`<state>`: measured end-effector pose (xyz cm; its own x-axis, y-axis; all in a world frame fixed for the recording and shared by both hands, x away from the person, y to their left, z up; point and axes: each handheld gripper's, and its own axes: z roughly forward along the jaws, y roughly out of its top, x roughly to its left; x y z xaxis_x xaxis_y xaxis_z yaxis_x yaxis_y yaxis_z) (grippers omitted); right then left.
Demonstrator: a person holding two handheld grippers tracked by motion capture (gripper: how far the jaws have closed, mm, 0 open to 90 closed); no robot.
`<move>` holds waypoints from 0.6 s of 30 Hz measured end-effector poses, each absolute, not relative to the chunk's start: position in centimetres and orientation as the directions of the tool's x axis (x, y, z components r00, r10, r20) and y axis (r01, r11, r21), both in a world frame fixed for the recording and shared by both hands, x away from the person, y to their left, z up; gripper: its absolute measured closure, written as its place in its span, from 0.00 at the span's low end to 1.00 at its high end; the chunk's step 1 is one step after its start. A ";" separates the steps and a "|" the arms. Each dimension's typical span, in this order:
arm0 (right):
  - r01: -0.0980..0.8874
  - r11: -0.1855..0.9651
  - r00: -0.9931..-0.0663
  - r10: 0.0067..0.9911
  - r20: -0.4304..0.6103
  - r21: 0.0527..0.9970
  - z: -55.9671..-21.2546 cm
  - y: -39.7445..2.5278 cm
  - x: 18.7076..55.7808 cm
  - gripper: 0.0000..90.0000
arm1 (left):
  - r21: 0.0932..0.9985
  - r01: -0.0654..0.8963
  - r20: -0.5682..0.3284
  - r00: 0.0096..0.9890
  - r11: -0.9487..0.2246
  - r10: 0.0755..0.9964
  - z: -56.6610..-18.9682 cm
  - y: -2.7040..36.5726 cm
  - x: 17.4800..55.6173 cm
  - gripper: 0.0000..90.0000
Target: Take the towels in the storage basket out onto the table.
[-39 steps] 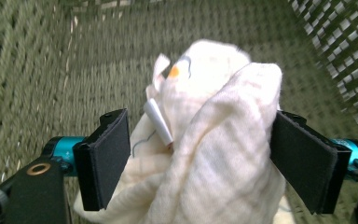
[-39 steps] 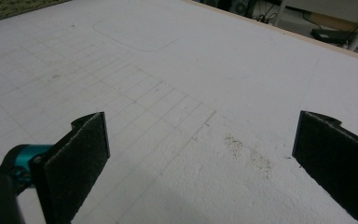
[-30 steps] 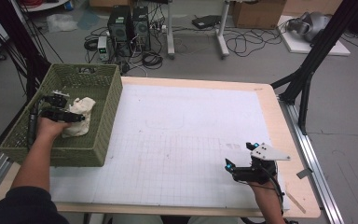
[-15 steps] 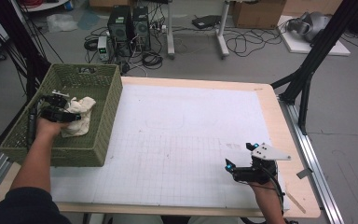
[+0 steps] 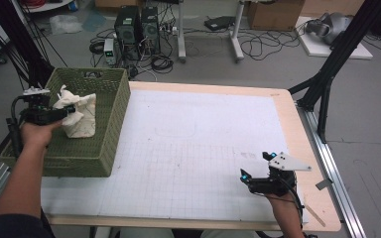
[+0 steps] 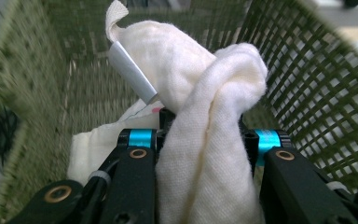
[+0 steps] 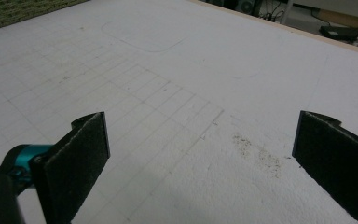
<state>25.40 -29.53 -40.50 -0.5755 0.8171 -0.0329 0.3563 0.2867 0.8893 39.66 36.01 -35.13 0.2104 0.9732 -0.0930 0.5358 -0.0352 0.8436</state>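
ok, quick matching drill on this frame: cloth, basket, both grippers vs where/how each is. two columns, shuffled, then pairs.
1. cream cloth
2. green basket
3. left gripper
4. right gripper

a. open, over the gridded mat
b. on the table's left edge
c. shut on the cloth
d. lifted, bunched, inside the basket

Pairs: 1-d, 2-b, 3-c, 4-a

you're working in a lab; computer towers (image 5: 139,25) and loose cables (image 5: 268,47) crowd the floor beyond your gridded table (image 5: 203,139)
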 end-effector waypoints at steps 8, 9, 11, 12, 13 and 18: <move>0.351 0.286 -0.579 0.814 -0.034 0.892 -40.3 -29.3 25.3 0.03 | 0.919 0.394 -0.110 0.255 0.000 0.961 -32.6 36.0 38.1 0.77; 0.351 0.285 -0.580 0.814 -0.032 0.892 -40.2 -29.3 25.3 0.03 | 0.934 0.356 -0.122 0.265 0.020 0.957 -32.0 36.0 37.6 0.77; 0.349 0.285 -0.580 0.814 -0.033 0.893 -40.2 -29.3 25.2 0.03 | 0.945 0.326 -0.118 0.275 0.022 0.954 -31.5 36.0 37.2 0.77; 0.349 0.285 -0.580 0.814 -0.033 0.893 -40.2 -29.3 25.2 0.03 | 0.945 0.326 -0.118 0.275 0.022 0.954 -31.5 36.0 37.2 0.77; 0.348 0.286 -0.581 0.813 -0.034 0.893 -40.2 -29.2 25.2 0.03 | 0.950 0.310 -0.118 0.285 0.025 0.951 -31.2 35.9 37.0 0.77; 0.345 0.282 -0.581 0.813 -0.032 0.895 -40.0 -29.3 25.1 0.05 | 0.967 0.250 -0.133 0.316 0.053 0.939 -30.1 35.5 36.0 0.77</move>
<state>25.15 -29.26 -40.02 -0.5812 0.8131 -0.0323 0.3449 0.2821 0.8952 36.04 35.54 -30.10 0.3158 0.9394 -0.1335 0.2504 0.0531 0.9667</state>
